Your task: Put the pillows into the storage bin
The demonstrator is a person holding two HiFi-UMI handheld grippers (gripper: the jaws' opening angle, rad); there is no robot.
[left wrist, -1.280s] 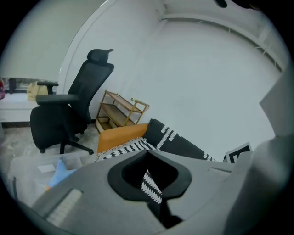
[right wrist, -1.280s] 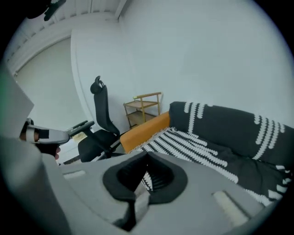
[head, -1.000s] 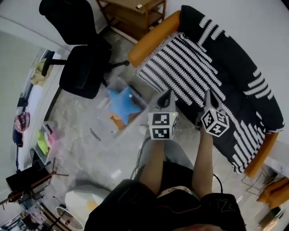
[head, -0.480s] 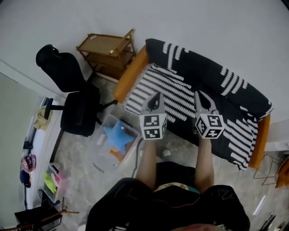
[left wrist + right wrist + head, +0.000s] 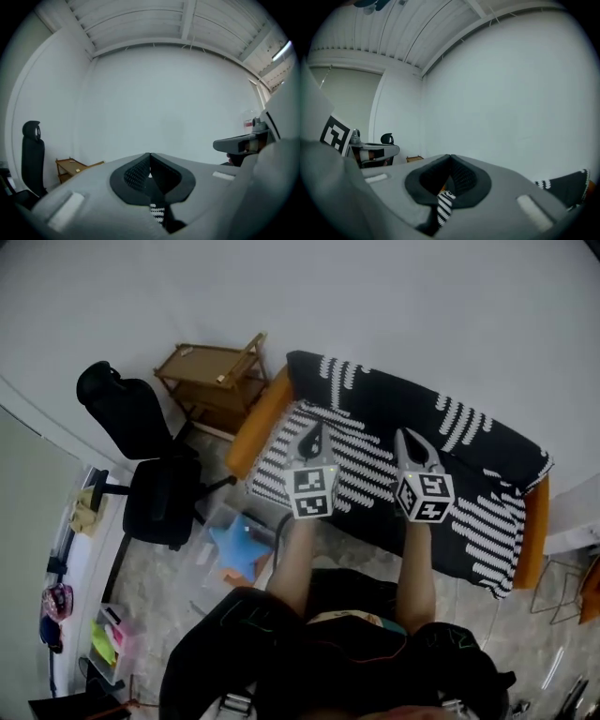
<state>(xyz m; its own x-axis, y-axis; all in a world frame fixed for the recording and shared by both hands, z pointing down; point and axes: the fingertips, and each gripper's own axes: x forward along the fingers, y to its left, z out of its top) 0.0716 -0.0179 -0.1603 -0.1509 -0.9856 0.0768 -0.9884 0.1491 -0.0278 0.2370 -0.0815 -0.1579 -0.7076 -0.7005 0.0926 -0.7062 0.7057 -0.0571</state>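
Observation:
A clear storage bin (image 5: 212, 524) stands on the floor left of the sofa, with a blue star pillow (image 5: 239, 547) in it on top of something orange. My left gripper (image 5: 312, 433) and right gripper (image 5: 405, 438) are held up side by side, pointing level over the sofa's striped seat. Both are shut with nothing between their jaws. In the left gripper view the left gripper (image 5: 150, 154) points at a bare white wall, and the right gripper (image 5: 450, 157) does the same in its own view. The bin is in neither gripper view.
An orange sofa (image 5: 251, 423) under a black-and-white striped cover (image 5: 450, 474) runs along the wall. A wooden shelf (image 5: 208, 379) stands at its left end. A black office chair (image 5: 155, 484) stands left of the bin. Clutter lines the far left edge.
Both grippers have risen, still shut and empty. The head view has pulled up and back, so the sofa and the bin look smaller and more wall shows.

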